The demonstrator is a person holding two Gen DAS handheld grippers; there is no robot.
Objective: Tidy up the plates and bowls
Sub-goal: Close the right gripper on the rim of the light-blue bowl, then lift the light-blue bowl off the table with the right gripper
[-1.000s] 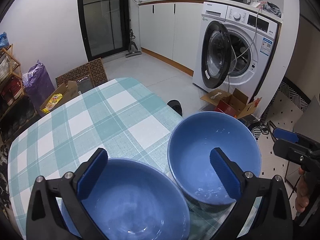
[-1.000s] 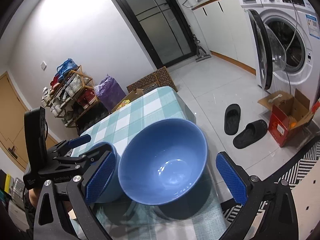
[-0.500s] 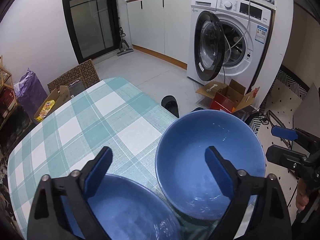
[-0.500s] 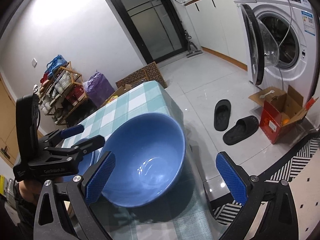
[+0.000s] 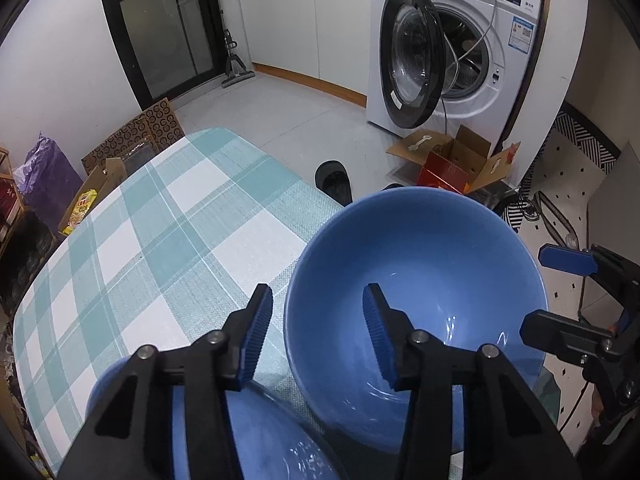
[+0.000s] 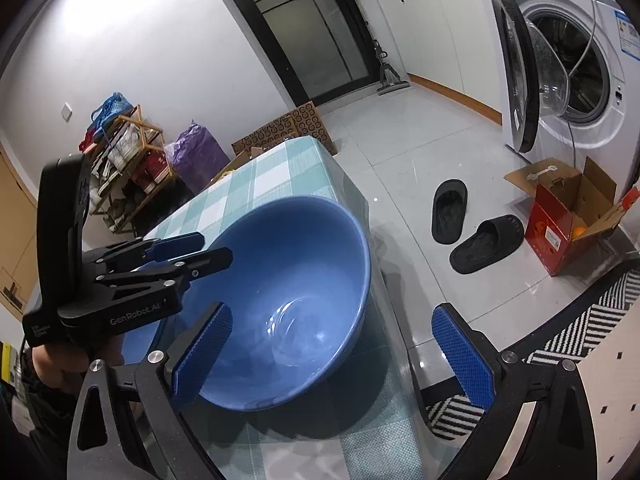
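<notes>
Straddling the near rim of the big blue bowl [image 5: 416,280], the left gripper [image 5: 316,332] has just been narrowing, one pad inside, one outside, not yet pinching. Farther right, the right gripper [image 6: 332,348] gapes wide. A second blue bowl [image 5: 256,436] sits nearest, beneath the left gripper.

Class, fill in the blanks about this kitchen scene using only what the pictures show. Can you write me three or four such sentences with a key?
1. The far bowl and the near bowl are both ____ in colour.
2. The door of the washing machine stands ____.
3. On the floor lie ____ black slippers.
4. Both bowls stand on a table covered with a checked ____.

Missing words: blue; open; two; tablecloth
</notes>
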